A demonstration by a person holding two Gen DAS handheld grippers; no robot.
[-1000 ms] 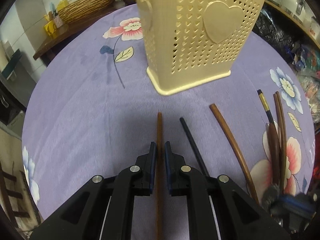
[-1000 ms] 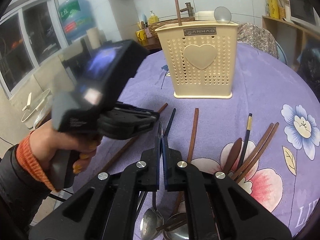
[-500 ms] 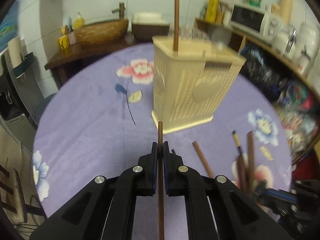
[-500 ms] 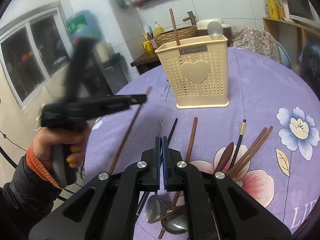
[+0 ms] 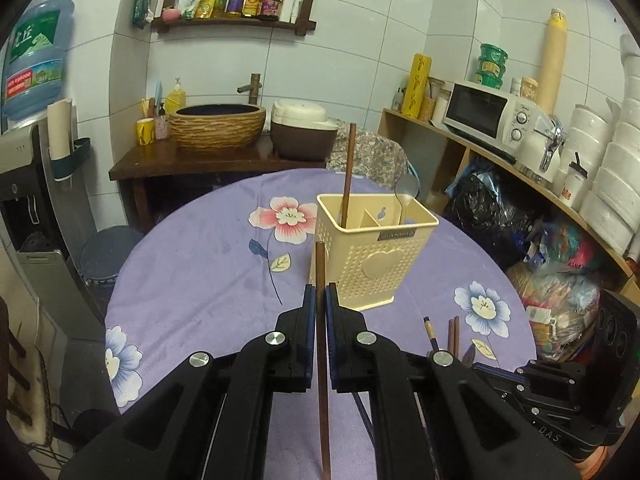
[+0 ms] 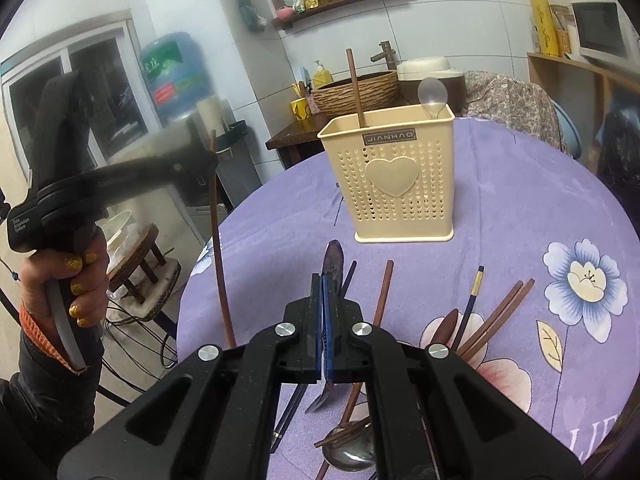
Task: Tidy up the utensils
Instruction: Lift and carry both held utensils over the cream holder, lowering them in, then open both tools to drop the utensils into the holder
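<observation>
Round table (image 6: 520, 208) (purple floral cloth): caddy (image 6: 400, 184), loose chopsticks (image 6: 496, 320), spoons (image 6: 352, 454).

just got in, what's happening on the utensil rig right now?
A person is sorting utensils into the cream caddy on the purple floral tablecloth. The left gripper is shut on a brown chopstick, held in the air short of the caddy. The right gripper is shut on a spoon, lifted above the table. One brown chopstick and one metal spoon already stand in the caddy. More chopsticks and spoons lie loose on the cloth.
</observation>
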